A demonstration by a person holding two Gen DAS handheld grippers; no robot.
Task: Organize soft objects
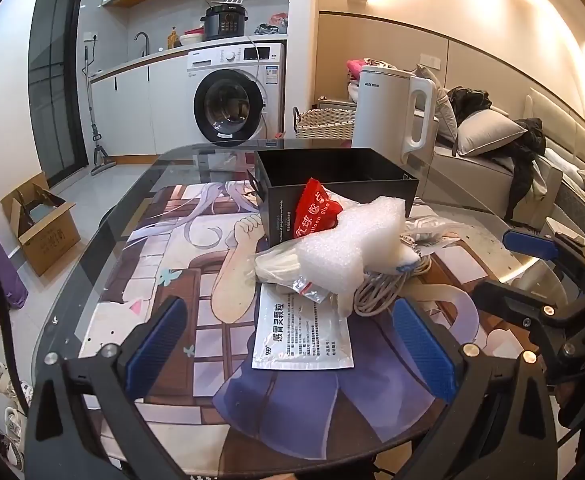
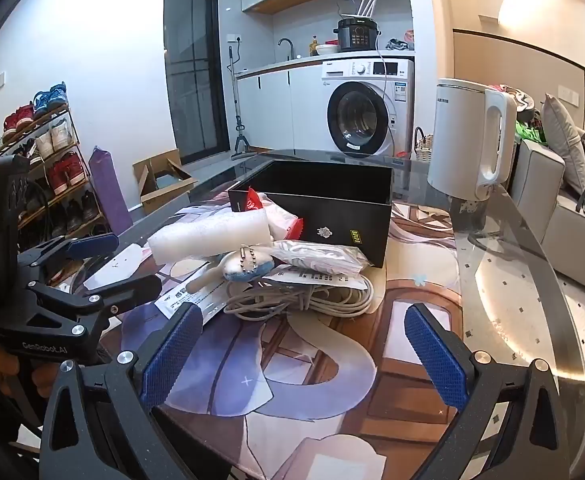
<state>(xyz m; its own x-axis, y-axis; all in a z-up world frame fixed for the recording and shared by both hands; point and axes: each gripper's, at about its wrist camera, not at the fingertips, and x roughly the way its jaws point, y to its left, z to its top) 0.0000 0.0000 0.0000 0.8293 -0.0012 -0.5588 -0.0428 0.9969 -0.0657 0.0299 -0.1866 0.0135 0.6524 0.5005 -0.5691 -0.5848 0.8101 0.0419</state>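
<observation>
A: Are both tools free?
B: Yes. The left tool [image 1: 290, 346] and right tool [image 2: 302, 354] are spread wide, holding nothing.
A: The soft things?
B: Foam piece [image 1: 352, 240], plush toy [image 2: 244, 266] and cable coil [image 2: 300, 296] lie mid-surface, against the black box [image 2: 332, 204].

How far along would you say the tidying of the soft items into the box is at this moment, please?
Nothing looks done: the black box shows nothing inside from these angles. Nothing is in hand: the left gripper and right gripper are both open and empty. Left to do: the foam piece, red packet, white sachet, coiled cable and small plush lie piled beside the box.
</observation>
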